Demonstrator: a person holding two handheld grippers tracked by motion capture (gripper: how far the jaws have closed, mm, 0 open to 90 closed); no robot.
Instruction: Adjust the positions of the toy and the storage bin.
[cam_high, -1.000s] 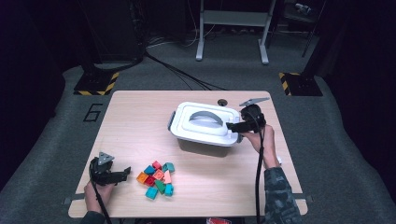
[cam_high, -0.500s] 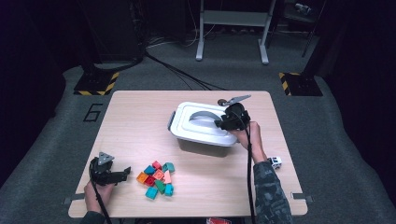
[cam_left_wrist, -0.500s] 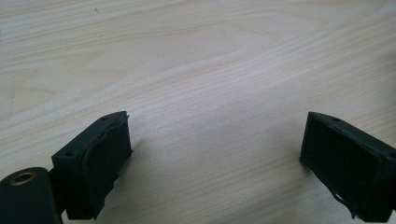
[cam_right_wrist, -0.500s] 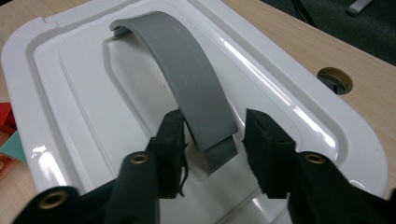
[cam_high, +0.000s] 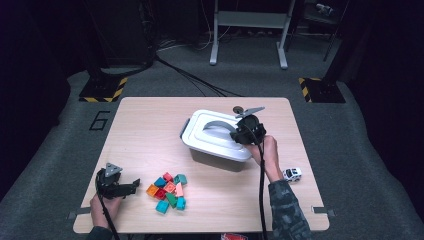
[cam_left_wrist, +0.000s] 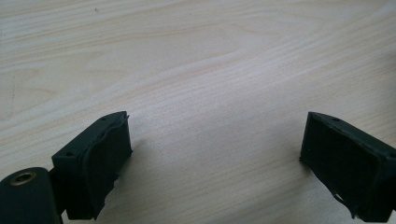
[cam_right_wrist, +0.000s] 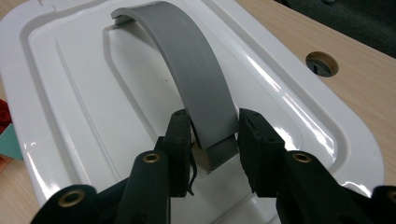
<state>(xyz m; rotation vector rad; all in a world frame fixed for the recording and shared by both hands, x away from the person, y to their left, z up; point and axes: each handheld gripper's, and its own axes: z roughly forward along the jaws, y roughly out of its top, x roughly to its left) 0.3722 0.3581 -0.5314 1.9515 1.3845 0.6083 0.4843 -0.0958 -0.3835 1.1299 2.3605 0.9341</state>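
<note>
Wooden table (cam_high: 150, 130) bears white lidded box (cam_high: 200, 137), contents hidden.

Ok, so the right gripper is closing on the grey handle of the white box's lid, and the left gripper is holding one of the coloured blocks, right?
Not quite. The right gripper has just been closing on the grey handle of the white box's lid, which sits between its jaws. But the left gripper holds nothing: the left gripper view shows open jaws over bare table. The coloured blocks lie beside it.
</note>
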